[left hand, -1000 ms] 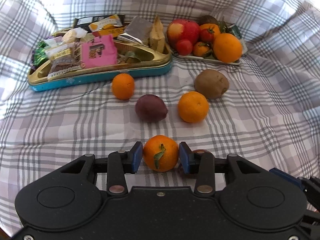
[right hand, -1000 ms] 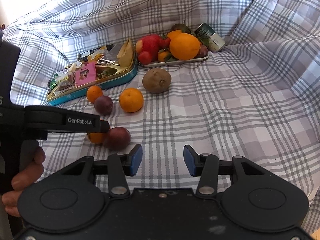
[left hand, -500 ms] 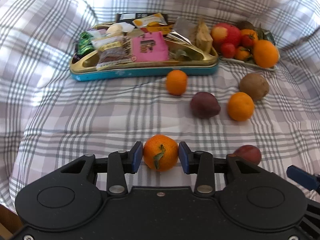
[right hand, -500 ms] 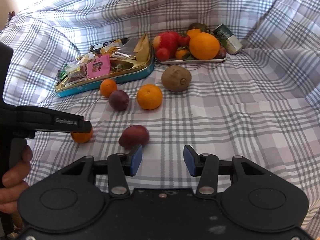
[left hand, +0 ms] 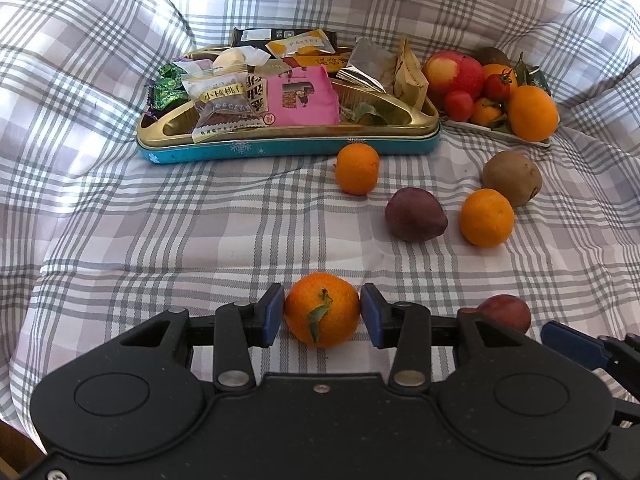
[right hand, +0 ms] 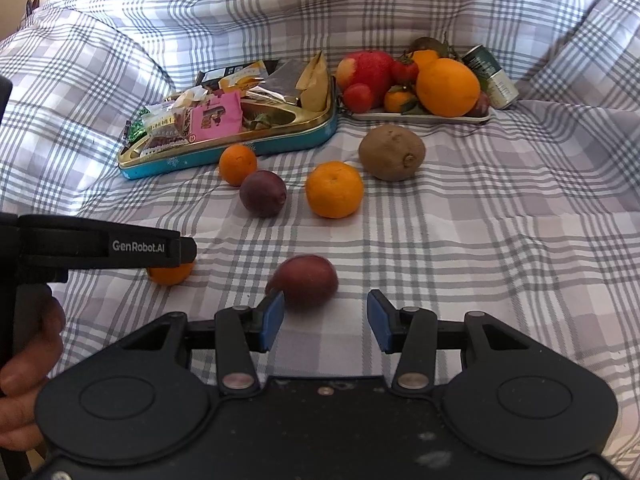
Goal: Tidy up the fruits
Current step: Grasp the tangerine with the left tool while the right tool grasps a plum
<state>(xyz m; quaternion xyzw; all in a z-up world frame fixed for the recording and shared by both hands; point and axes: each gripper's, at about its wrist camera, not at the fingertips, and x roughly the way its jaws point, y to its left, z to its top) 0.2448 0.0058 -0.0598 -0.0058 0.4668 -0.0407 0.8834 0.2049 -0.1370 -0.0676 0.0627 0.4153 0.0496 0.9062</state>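
Your left gripper (left hand: pixel 322 315) points down at a checked cloth (left hand: pixel 200 240) with a leafy mandarin (left hand: pixel 322 310) between its blue pads. Its jaws are opening: the pads sit just at the fruit's sides, a thin gap showing on the right, and the fruit rests on the cloth. Your right gripper (right hand: pixel 325 322) has its jaws moderately apart with nothing between them; a dark red plum-like fruit (right hand: pixel 304 280) lies on the cloth just ahead of its left pad. From the right wrist view, your hand (right hand: pixel 24 380) grips the handle of the left gripper at the left edge.

There are two containers at the far side of the cloth. A gold-lined tin with a teal outer wall (left hand: pixel 288 148) holds wrapped snacks: a pink packet (left hand: pixel 300 98), a clear packet with printed characters (left hand: pixel 224 100), green foil sweets (left hand: pixel 166 90), a silver wrapper, a tan paper pouch and a yellow pastry packet, piled loosely and partly overhanging the rim. To its right, touching or nearly so, a white plate (right hand: pixel 420 117) carries a red and yellow apple (right hand: pixel 366 68), a large orange (right hand: pixel 448 87), small tomatoes, a small mandarin with leaves and a dark fruit at its right edge. A green can (right hand: pixel 490 76) lies tilted just behind the plate.

Loose on the cloth between the containers and your grippers are a small mandarin (left hand: pixel 357 168) close to the tin's wall, a purple fruit (left hand: pixel 414 215), another mandarin (left hand: pixel 486 217) and a brown kiwi (left hand: pixel 512 177)
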